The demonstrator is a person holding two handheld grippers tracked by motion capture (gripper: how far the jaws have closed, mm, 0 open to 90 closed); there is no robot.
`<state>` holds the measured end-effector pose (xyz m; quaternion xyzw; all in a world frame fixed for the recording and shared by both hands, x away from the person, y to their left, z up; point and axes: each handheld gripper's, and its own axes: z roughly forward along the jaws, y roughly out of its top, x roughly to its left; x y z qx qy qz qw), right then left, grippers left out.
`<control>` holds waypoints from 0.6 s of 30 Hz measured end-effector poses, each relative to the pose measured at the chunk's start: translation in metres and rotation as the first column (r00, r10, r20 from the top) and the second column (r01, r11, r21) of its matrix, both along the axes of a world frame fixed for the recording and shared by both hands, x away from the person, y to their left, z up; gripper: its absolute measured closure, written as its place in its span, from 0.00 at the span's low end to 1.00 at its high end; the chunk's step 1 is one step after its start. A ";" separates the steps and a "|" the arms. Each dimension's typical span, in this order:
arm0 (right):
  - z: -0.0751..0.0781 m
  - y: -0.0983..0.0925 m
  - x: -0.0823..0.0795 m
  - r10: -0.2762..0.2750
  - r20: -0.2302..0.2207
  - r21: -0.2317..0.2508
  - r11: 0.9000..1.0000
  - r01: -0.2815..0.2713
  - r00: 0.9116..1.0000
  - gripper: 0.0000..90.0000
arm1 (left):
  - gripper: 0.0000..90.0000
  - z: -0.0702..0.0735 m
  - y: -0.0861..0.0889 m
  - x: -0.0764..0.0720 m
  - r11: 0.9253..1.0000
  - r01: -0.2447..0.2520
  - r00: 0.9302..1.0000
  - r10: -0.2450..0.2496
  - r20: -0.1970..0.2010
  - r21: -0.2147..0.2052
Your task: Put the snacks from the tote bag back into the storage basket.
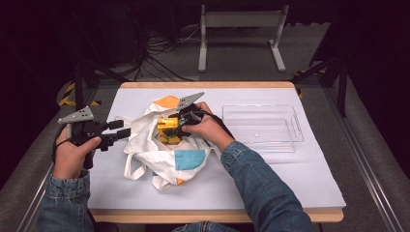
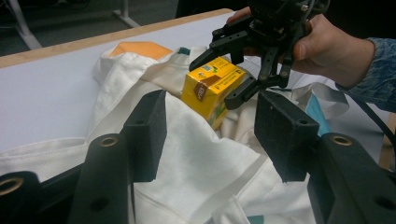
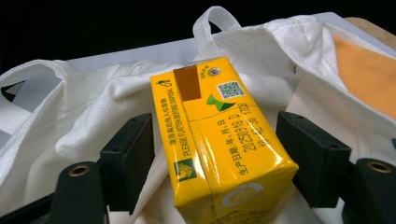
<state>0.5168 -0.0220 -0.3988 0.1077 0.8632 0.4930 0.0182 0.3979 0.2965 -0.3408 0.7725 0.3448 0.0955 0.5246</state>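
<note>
Straddling the yellow drink carton (image 3: 219, 140), the right gripper (image 1: 173, 126) has its jaws on either side of the box with a gap showing at each pad, so they stand open around it and not yet pressing. The carton lies in the mouth of the white cloth tote bag (image 1: 159, 145) at the middle of the table (image 1: 300, 186), which is probably why the gripper comes at it from above: the soft folds give no side approach. The left gripper (image 1: 118, 133) is half open with nothing between its jaws, hovering at the bag's left edge; whether it pins the cloth I cannot tell. A clear plastic tray (image 1: 290, 126) sits empty to the right (a likely destination). The carton is glossy, sharp-edged and stiff; the bag is coarse woven canvas, rumpled, with orange and blue patches.
</note>
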 end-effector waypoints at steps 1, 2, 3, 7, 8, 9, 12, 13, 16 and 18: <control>0.000 0.000 0.000 0.005 0.003 0.001 1.000 -0.005 1.000 0.35 | 0.50 0.000 0.000 0.000 1.000 0.000 1.000 0.000 0.000 0.000; 0.000 -0.001 0.000 0.007 0.006 0.002 1.000 -0.007 1.000 0.36 | 0.50 0.000 0.000 0.000 1.000 0.000 1.000 0.000 0.000 0.000; 0.000 -0.001 0.000 0.016 0.013 0.000 1.000 -0.016 1.000 0.39 | 0.50 0.000 0.000 0.000 1.000 0.000 1.000 0.000 0.000 0.000; 0.001 -0.001 0.000 0.035 0.030 -0.006 0.999 -0.035 0.999 0.44 | 0.50 0.000 0.000 0.000 1.000 0.002 1.000 -0.002 -0.001 0.000; 0.001 -0.001 0.000 0.036 0.034 -0.007 0.999 -0.036 0.999 0.46 | 0.50 0.000 0.000 0.000 1.000 0.002 1.000 -0.002 -0.002 0.000; 0.001 -0.002 0.000 0.037 0.039 -0.007 0.999 -0.037 0.999 0.48 | 0.50 0.000 0.000 0.000 1.000 0.000 1.000 0.000 -0.003 -0.001; 0.000 -0.003 0.001 0.043 0.043 -0.005 0.999 -0.043 0.998 0.49 | 0.50 -0.001 0.000 0.001 1.000 0.002 1.000 -0.002 -0.002 -0.001; 0.000 -0.003 0.001 0.047 0.048 -0.006 0.999 -0.047 0.998 0.50 | 0.50 -0.001 0.000 0.001 1.000 0.002 1.000 -0.002 -0.004 -0.003; 0.001 -0.004 0.000 0.055 0.058 -0.012 0.998 -0.055 0.997 0.54 | 0.49 -0.001 0.000 0.001 1.000 0.001 1.000 -0.001 -0.009 -0.005; 0.001 -0.005 0.000 0.057 0.063 -0.020 0.998 -0.056 0.996 0.55 | 0.49 -0.002 -0.001 0.001 1.000 0.003 1.000 -0.003 -0.010 -0.003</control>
